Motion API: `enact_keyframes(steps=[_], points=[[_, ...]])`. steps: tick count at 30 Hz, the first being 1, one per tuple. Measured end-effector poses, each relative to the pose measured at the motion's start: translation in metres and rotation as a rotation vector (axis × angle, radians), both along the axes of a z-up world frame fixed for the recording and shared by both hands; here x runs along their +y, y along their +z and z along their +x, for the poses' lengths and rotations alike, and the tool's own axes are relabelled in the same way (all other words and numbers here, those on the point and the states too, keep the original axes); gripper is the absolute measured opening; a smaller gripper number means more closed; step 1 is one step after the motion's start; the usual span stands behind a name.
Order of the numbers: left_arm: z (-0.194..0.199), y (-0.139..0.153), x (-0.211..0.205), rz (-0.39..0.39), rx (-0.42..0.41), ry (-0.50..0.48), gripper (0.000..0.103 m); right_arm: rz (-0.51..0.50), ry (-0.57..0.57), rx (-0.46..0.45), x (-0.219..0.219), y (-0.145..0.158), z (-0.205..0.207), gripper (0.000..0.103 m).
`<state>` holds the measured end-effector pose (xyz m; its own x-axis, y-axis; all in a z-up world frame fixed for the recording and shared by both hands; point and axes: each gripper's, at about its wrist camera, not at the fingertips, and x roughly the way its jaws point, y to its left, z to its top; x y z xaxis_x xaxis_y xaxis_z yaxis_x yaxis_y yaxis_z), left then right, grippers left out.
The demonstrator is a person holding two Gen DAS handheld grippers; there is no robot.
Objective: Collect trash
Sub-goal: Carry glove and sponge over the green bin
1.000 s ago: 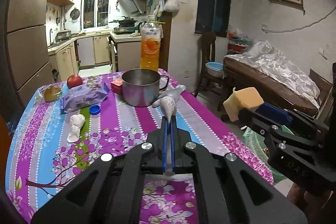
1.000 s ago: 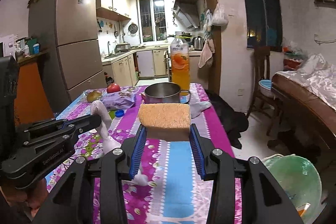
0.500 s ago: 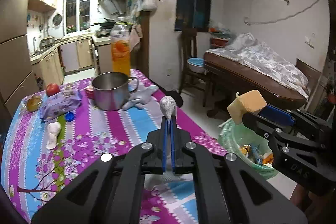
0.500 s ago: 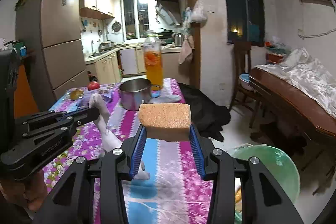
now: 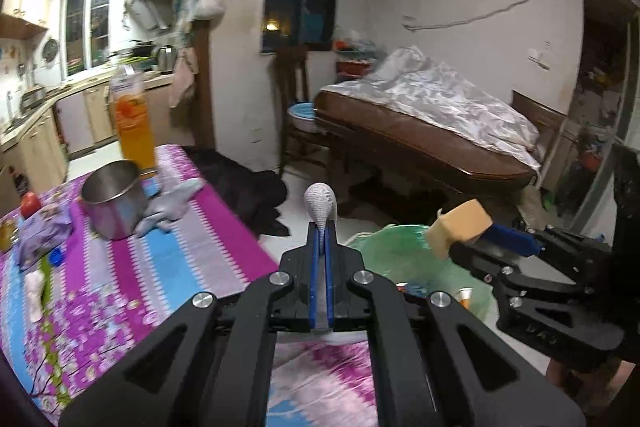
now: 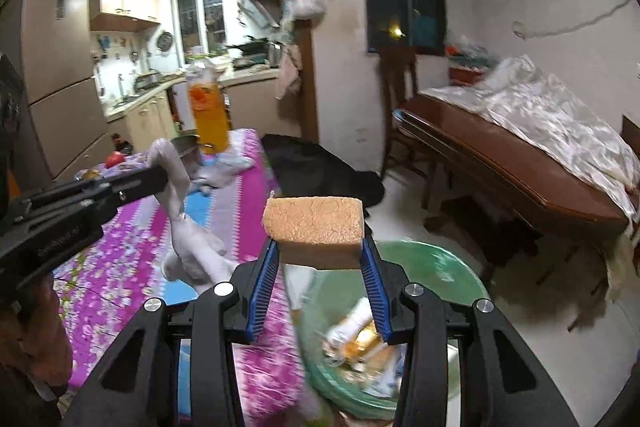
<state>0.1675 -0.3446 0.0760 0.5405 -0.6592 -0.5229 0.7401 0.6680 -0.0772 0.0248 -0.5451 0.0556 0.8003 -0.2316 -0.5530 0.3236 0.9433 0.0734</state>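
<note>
Sponge [image 6: 316, 227] sits squeezed between the blue pads of my right gripper [image 6: 318, 259], gripped by its two short ends so the block stays level and cannot twist out. I hold it above the near rim of the green-lined trash bin [image 6: 432, 263] on the floor off the table's right edge, so that letting go should drop it straight in. My left gripper [image 5: 320, 227] is clamped tight on a limp white glove [image 6: 176, 195]; from its own camera only a rounded textured bit [image 5: 320, 205] pokes out past the tips, while the rest dangles below over the right edge of the floral tablecloth [image 5: 120, 291]. I judge I carry both pieces together to save a trip.

The bin already holds rubbish: a white tube-like thing and orange and white packets lie at the bottom, too blurred to name.

Farther back on the table a steel pot [image 5: 112, 203] stands near the far right corner, and I cannot see inside it. Behind it is a tall bottle of orange drink [image 5: 134, 135], about two thirds full. A second pale glove [image 5: 168, 207] lies against the pot, still to be collected.
</note>
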Motion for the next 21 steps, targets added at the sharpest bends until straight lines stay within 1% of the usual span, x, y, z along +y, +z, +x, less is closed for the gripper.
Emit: enact_keyframes(steps=[5,10,12,14,21], points=[[-0.003,-0.005,-0.042,0.016,0.028,-0.065,0.001,0.043,-0.048,0.051,-0.042,-0.012,-0.009,0.043],[-0.007,-0.012,-0.077,0.04,0.049,-0.108,0.001,0.088,-0.077,0.108,-0.079,-0.027,-0.012,0.043],[-0.009,-0.015,-0.09,0.05,0.056,-0.119,0.001,0.107,-0.082,0.127,-0.088,-0.033,-0.011,0.043],[-0.01,-0.018,-0.099,0.058,0.06,-0.126,0.001,0.112,-0.088,0.15,-0.095,-0.038,-0.009,0.043],[-0.011,-0.023,-0.118,0.081,0.074,-0.135,0.001,0.201,-0.083,0.236,-0.125,-0.057,0.001,0.043]])
